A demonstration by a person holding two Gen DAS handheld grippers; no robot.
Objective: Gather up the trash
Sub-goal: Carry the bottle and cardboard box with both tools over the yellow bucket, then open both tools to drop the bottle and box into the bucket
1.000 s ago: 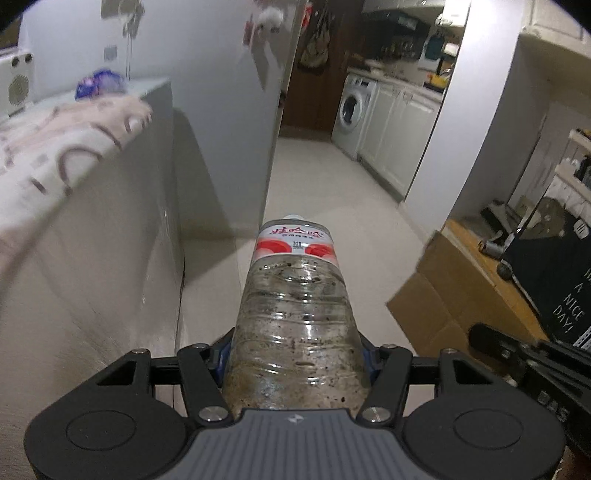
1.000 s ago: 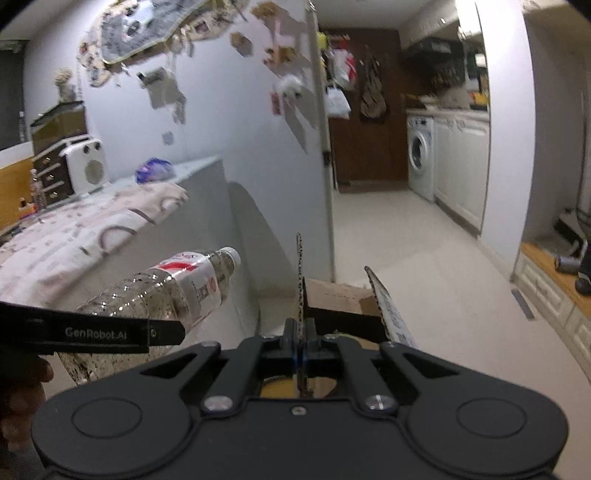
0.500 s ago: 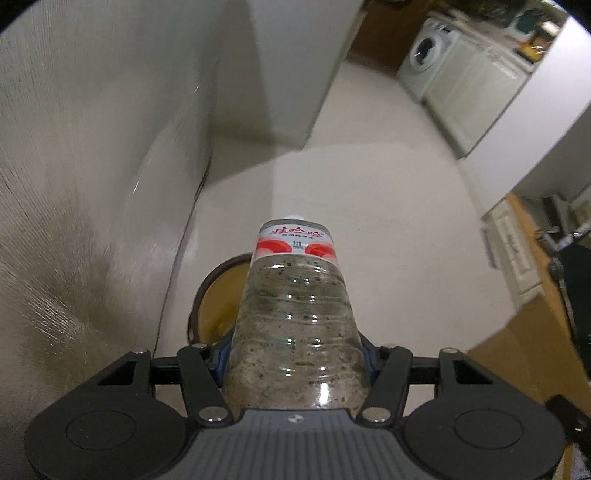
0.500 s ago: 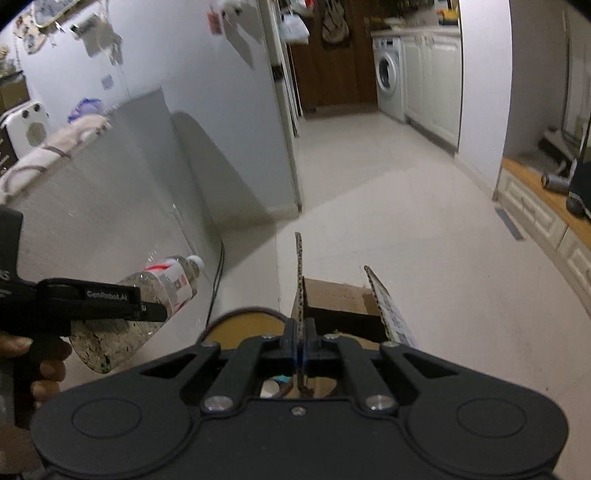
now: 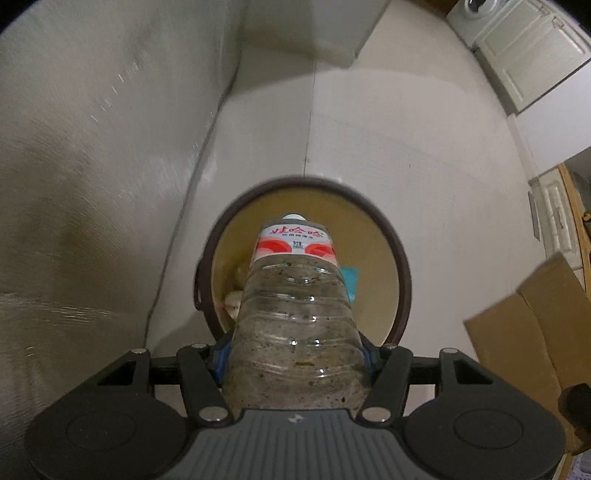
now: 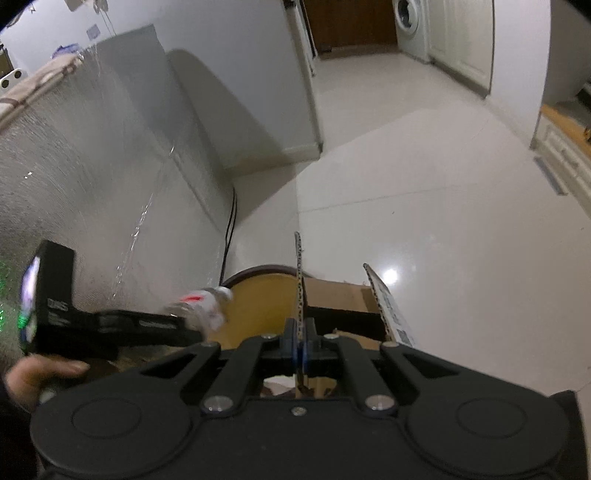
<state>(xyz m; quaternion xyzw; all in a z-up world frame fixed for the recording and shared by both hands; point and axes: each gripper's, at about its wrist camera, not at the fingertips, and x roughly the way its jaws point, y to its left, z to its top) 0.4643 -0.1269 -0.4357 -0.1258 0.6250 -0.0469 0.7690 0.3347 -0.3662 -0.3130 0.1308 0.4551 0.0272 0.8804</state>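
My left gripper [image 5: 295, 354] is shut on a clear plastic bottle [image 5: 295, 314] with a red and white label. The bottle points down over a round bin [image 5: 400, 266] with a dark rim and yellow inside, which holds some scraps. In the right wrist view the bottle [image 6: 201, 302] is blurred at the bin's [image 6: 258, 291] left edge. My right gripper [image 6: 301, 343] is shut on the flap of a cardboard box [image 6: 340, 295], held just right of the bin.
A pale textured wall panel [image 5: 92, 166] stands close on the left. The same cardboard box [image 5: 535, 325] shows at the right in the left wrist view. Light tiled floor [image 6: 424, 203] stretches ahead to a washing machine [image 6: 406, 18] and white cabinets.
Both grippers have tilted down towards the floor. The bottle has moved from beside the wall to over the bin's opening. The right gripper still holds the box flap.
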